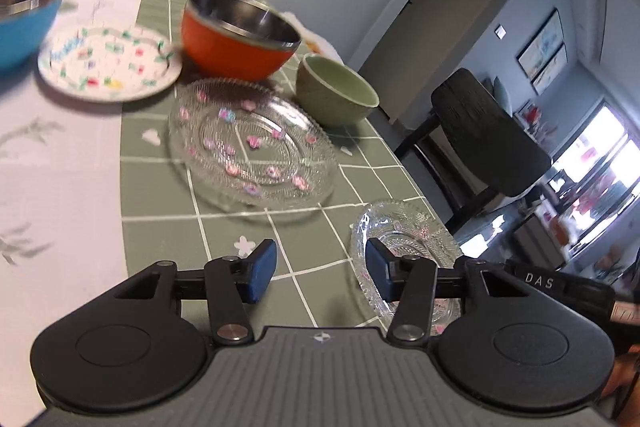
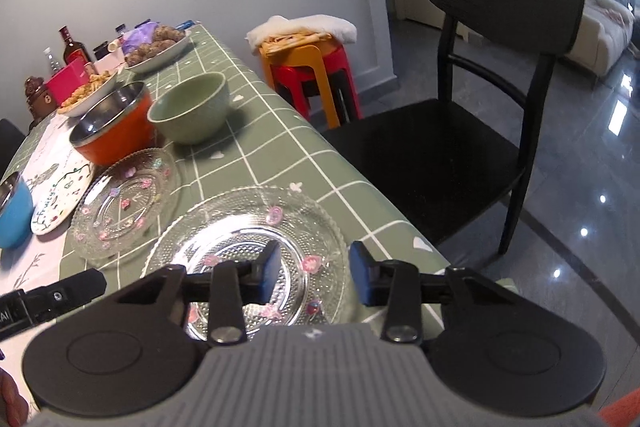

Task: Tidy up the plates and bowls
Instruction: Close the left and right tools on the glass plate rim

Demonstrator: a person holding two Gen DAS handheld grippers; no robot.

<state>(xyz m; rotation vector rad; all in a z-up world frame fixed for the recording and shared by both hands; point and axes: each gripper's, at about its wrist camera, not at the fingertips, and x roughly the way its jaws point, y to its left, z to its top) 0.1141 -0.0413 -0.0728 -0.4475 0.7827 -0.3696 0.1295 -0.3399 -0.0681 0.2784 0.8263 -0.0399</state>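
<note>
- Your left claw [image 1: 320,269] stands partly parted with nothing between its pads; it hangs over bare cloth near the surface's [image 1: 160,187] chair-side edge, with the small glass plate [image 1: 404,227] just beside its right pad.
- Your right claw [image 2: 314,277] is likewise parted and grips nothing; its left pad hangs over that same small glass plate [image 2: 248,227], its right pad past the rim. I cannot tell whether a pad touches the glass.
- Nothing looks stacked yet, so I judge the sorting barely begun.
- Plates lie apart: the big glass plate [image 1: 252,143] mid-surface, the paper plate [image 1: 110,63] just beyond it, rims close.
- Bowls stand apart too: the orange bowl [image 1: 240,35] behind the big glass plate, the green bowl [image 1: 338,93] beside it towards the chair-side edge, the blue bowl [image 1: 26,15] across from them beside the paper plate.
- Left to do: gather plates into one pile, nest bowls into another.
</note>
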